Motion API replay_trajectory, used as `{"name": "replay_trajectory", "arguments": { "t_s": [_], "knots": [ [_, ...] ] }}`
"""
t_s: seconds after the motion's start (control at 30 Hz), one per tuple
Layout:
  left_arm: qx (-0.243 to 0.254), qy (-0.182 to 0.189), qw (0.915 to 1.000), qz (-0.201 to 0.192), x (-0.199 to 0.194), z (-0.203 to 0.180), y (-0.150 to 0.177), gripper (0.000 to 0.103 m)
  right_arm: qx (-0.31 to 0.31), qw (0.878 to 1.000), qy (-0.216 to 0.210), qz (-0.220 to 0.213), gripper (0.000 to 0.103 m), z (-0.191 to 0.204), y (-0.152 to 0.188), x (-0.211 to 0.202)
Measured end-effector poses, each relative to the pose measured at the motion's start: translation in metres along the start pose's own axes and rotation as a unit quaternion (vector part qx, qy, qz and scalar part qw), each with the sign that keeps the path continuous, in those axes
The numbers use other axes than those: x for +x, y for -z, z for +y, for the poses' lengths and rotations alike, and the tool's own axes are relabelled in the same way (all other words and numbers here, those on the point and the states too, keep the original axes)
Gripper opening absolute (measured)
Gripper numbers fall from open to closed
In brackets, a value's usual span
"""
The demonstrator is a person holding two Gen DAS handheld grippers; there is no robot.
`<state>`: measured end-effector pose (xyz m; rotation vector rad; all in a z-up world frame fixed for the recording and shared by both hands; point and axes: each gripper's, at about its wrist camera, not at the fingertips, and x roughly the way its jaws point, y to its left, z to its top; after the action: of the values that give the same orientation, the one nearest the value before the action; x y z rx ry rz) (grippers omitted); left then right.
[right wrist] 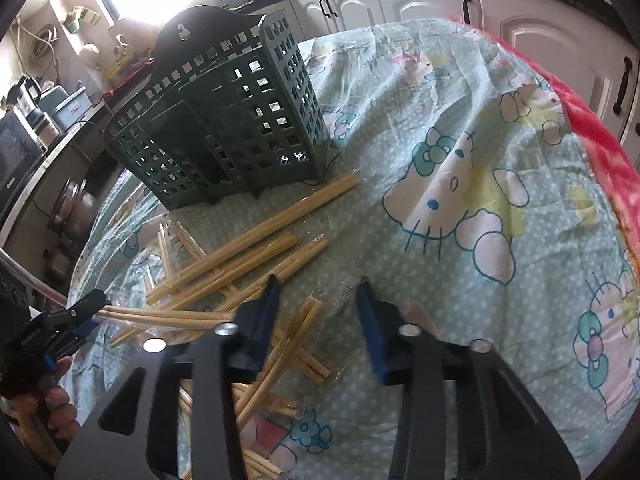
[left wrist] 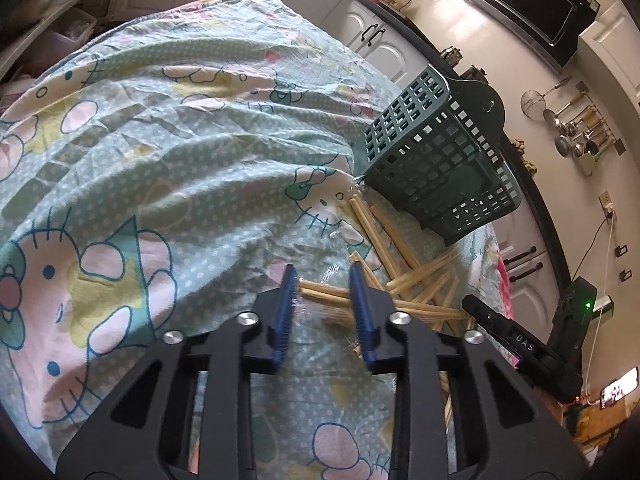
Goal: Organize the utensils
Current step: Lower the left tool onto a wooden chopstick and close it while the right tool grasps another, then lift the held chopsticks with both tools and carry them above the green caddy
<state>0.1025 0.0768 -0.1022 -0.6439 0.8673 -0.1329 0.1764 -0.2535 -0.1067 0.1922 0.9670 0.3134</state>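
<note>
Between your left gripper [left wrist: 323, 307] fingers, spread apart, lies one wrapped chopstick pair; the pile of chopsticks [right wrist: 244, 248] sprawls ahead, short of the green basket [right wrist: 224, 120]. You seem to be mid-pickup: close on that pair next. Your right gripper [right wrist: 318, 322] gapes empty. Only its view shows a pair by the left fingertips.

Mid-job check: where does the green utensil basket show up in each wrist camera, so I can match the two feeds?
Left wrist: green utensil basket sits right of center, beyond the chopstick pile.
Right wrist: the basket sits upper left, again behind the pile.
Shared landmark: the scattered wooden chopsticks lying on the cartoon-cat tablecloth in front of the basket.
</note>
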Motion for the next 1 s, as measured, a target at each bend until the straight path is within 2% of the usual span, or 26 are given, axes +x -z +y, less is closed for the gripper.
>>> {"name": "replay_trajectory", "arguments": {
  "t_s": [0.03,0.13,0.5,1.0],
  "knots": [
    [0.001,0.002,1.0,-0.003,-0.001,0.0,-0.001,0.018,0.0,1.0,-0.002,0.0,0.02,0.0,0.0,-0.001],
    [0.008,0.006,0.9999,-0.011,-0.006,-0.003,-0.004,0.01,-0.004,1.0,-0.005,-0.007,0.01,0.0,-0.001,-0.006],
    [0.064,0.049,0.9956,-0.047,-0.031,-0.037,-0.023,0.004,-0.034,0.997,-0.04,-0.05,0.007,0.019,-0.014,-0.044],
    [0.166,0.093,0.9784,-0.08,-0.061,-0.113,-0.049,0.002,-0.087,0.988,-0.069,-0.104,0.006,0.056,-0.042,-0.1]
  ]
}}
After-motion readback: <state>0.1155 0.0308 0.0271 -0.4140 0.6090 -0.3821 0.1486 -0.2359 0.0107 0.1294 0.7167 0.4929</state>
